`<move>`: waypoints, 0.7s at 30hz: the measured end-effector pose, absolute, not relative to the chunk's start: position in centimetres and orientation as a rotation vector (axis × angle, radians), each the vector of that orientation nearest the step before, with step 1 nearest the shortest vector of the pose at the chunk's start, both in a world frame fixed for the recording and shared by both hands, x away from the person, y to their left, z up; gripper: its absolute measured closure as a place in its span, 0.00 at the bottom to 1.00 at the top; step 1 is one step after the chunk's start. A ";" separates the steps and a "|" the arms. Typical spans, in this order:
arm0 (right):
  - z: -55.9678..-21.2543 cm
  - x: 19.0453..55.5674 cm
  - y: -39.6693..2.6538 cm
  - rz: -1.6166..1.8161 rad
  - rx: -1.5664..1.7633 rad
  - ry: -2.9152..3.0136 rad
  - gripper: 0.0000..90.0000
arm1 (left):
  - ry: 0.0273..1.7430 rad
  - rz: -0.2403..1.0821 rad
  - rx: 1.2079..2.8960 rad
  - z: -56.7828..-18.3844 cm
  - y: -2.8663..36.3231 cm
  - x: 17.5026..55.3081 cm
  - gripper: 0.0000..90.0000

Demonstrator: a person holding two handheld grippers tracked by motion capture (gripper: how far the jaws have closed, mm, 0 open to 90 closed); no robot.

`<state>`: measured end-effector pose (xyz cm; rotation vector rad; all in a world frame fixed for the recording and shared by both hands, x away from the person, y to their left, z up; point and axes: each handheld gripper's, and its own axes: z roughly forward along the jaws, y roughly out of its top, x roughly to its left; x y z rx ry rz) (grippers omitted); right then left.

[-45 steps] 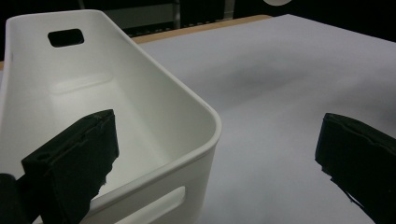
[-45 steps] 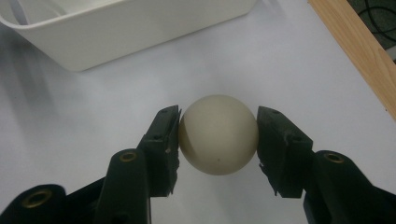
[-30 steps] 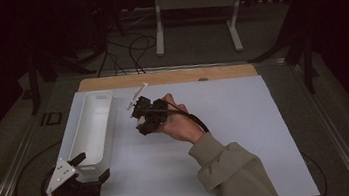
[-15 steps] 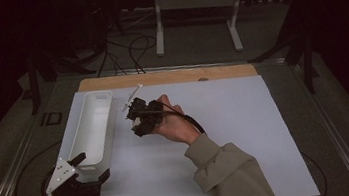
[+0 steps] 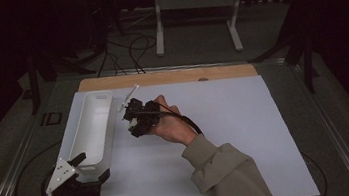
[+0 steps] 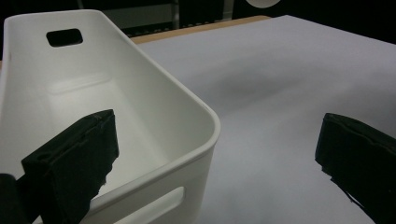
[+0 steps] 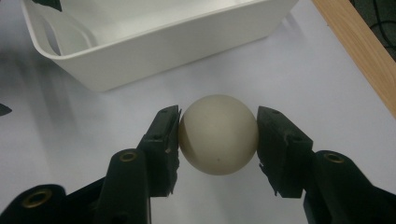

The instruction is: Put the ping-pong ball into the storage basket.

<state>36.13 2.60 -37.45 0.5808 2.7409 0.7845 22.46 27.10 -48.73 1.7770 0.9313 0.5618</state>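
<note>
Hand-held gripper on our right [image 7: 217, 135] clamps a cream ball [image 7: 218, 134] just beside the white bin [image 5: 91, 128]; our left one [image 6: 215, 158] gapes around the bin's near corner. Picking up is done, we judge; dropping it in remains.

A dark lab: white-topped table [image 5: 247, 134], floor cables [image 5: 126, 48], metal stand [image 5: 196, 4].

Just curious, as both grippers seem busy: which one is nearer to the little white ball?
Right. The right gripper clamps the white ball between its fingers, beside the white bin. The left gripper straddles the bin's near end wall, well away from the ball.
</note>
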 end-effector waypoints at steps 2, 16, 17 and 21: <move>-37.5 36.1 2.7 0.786 0.579 2.740 0.56 | 0.932 0.562 1.776 -48.7 27.1 22.5 0.00; -37.5 36.1 3.6 0.807 0.574 2.742 0.56 | 0.932 0.565 1.777 -48.7 27.1 22.5 0.00; -37.5 36.1 3.6 0.806 0.574 2.741 0.56 | 0.932 0.565 1.778 -48.7 27.1 22.5 0.00; -37.4 36.1 3.8 0.812 0.570 2.743 0.56 | 0.932 0.566 1.777 -48.7 27.1 22.4 0.00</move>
